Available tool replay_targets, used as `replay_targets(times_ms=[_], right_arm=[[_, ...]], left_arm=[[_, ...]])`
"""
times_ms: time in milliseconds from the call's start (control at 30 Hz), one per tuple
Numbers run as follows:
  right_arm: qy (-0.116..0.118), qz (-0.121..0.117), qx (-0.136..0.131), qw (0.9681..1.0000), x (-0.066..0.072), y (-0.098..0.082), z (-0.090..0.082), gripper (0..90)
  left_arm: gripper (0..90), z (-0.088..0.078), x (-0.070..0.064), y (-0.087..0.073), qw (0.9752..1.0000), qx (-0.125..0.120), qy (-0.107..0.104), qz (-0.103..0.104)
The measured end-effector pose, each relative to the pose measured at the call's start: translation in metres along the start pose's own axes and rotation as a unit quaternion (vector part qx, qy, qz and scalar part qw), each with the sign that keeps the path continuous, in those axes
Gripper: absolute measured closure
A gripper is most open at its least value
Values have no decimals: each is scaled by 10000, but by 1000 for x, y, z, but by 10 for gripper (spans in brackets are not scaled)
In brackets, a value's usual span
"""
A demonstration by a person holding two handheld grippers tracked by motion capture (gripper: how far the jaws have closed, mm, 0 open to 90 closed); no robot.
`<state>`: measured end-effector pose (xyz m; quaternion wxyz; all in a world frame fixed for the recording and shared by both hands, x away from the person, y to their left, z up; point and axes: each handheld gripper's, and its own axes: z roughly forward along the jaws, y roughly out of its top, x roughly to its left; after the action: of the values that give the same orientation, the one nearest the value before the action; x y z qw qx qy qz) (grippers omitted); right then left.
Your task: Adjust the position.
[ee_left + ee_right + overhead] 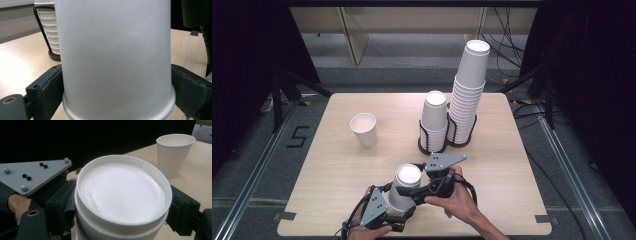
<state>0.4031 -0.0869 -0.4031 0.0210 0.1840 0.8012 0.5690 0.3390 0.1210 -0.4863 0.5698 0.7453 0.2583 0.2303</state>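
Note:
Two nested white paper cups (404, 192) stand upside down near the table's front edge. My left gripper (399, 214) is shut on the lower cup (115, 57) just above its rolled rim, one black finger (47, 85) on each side. From the right, my right gripper (413, 192) is shut on the upper cup (122, 192), whose closed bottom faces up. The lower cup's edge (100, 232) peeks out beneath it. The left gripper's grey plate (32, 176) and a hand sit just behind the cups in the right gripper view.
A single upright paper cup (364, 129) stands at mid-left on the wooden table (337, 165). Two stacks of inverted cups in black wire holders stand at the back right: a short one (434, 120) and a tall leaning one (468, 95).

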Motion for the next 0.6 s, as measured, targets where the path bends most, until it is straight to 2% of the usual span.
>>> replay_targets(times_ms=[67,133,167,200,233,367,433,467,500,600], right_arm=[[-12,69,5,10000,0,0,-1,229],[90,248,-51,9996,-1,1,-2,234],[80,338,-135,9993,-1,1,-3,235],[18,473,-127,9988,-1,1,-5,236],[18,532,-256,9983,-3,-1,-6,237],[45,1022,-550,9932,-5,-6,-7,239],[59,990,-557,9935,-5,-7,-5,239],[73,1039,-549,9930,-4,-8,-5,239],[68,978,-566,9936,-4,-9,-4,239],[139,1036,-563,9929,-4,-10,-3,237]], left_arm=[[50,0,1,0,9999,-75,-46,-58],[32,1,1,-2,9995,-310,-32,-104],[26,0,1,-1,9995,-286,-2,-93],[20,0,1,-2,9993,-370,11,-107],[16,0,1,-2,9991,-415,35,-117],[15,2,-1,-3,9992,-360,61,-150],[18,5,-3,-4,9989,-427,33,-164],[19,4,-3,-3,9993,-346,60,-151],[19,5,-4,-3,9990,-396,56,-175],[31,3,-3,-3,9994,-322,2,-156]])
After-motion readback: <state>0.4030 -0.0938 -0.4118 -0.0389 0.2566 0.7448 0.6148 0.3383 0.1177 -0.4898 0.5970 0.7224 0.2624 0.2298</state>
